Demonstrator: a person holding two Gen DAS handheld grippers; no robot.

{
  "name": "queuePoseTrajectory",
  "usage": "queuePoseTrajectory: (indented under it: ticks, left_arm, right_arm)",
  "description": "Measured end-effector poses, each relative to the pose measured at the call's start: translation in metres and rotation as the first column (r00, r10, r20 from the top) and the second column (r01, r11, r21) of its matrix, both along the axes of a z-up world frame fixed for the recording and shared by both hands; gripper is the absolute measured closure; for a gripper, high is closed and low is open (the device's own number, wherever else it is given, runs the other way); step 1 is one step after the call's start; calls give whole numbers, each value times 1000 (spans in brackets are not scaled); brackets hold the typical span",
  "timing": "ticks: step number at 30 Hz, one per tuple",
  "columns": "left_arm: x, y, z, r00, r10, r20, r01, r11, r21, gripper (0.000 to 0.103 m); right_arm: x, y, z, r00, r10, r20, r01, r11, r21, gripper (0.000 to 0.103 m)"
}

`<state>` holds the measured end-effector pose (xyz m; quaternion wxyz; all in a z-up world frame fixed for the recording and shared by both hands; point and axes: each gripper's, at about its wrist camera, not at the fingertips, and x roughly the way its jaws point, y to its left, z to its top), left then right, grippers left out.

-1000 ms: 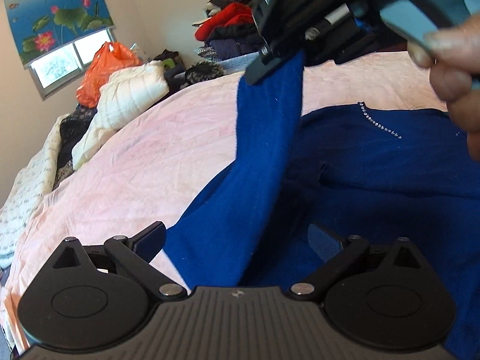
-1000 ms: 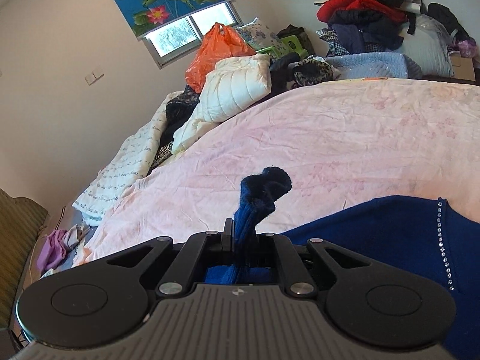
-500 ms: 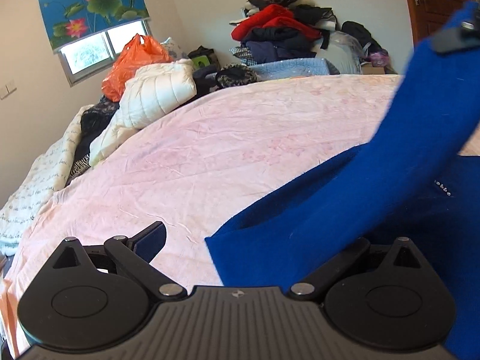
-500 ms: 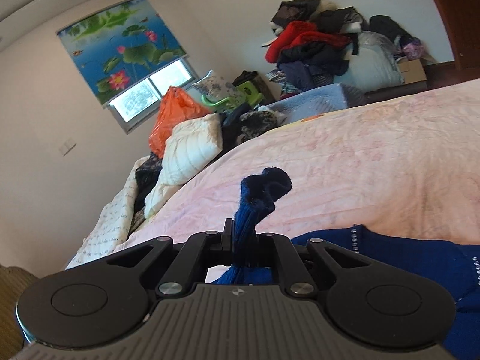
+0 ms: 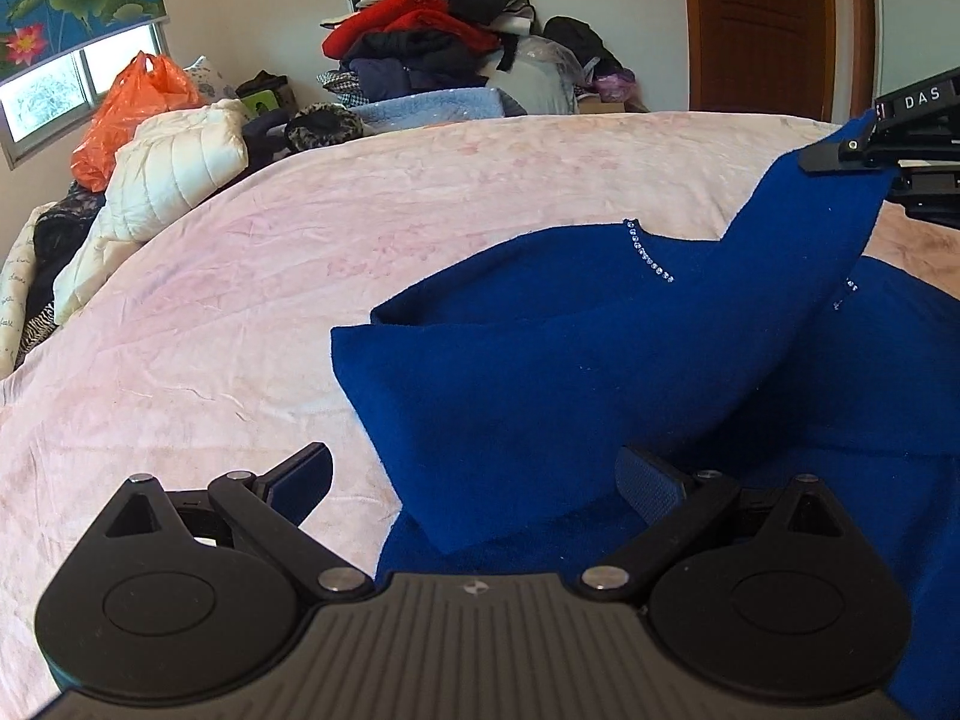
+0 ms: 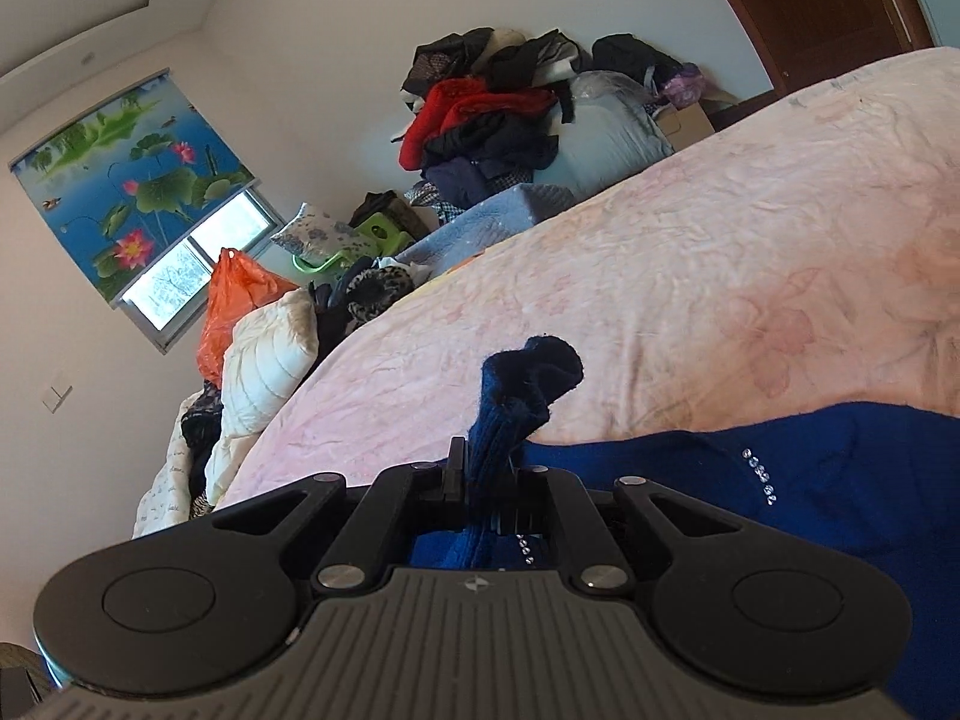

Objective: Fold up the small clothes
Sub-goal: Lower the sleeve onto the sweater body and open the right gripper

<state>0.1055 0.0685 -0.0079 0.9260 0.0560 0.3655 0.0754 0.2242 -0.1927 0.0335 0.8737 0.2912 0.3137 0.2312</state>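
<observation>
Blue sweater (image 5: 540, 372) sleeve, pinched by right fingers (image 6: 489, 468), now folded across; left fingers (image 5: 474, 480) wide, empty.

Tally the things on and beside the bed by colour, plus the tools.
Blue sweater: 1
Pink bedspread: 1
Orange plastic bag: 1
White quilted jacket: 1
Black tools: 2, left tool open, right tool pinching the sweater
Total: 6

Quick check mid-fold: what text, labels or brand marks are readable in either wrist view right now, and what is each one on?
"DAS": white letters on the black body of the right gripper, seen in the left wrist view beside the blue sweater it is shut on.
Script print on the white quilt at the bed's left edge: too small and distorted to read.
Small emblem on each gripper's ribbed housing: a symbol, not letters.
Nothing else legible in either view.
</observation>
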Motion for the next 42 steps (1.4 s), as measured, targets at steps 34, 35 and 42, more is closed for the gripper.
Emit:
queuePoseTrajectory:
  ticks: [34,35,42]
  left_arm:
    - [2,-19,-8,998,-15,-68,15,1000,9,2]
    - [2,-20,-8,997,-16,-71,16,1000,11,2]
    - [3,-21,-12,996,-14,-84,16,1000,18,2]
  right_arm:
    - [-62,-104,-55,967,-247,-63,247,969,-13,92]
    - [-63,-105,-58,967,-245,-71,244,970,-16,92]
    - [-63,-106,-75,964,-242,-110,239,970,-40,90]
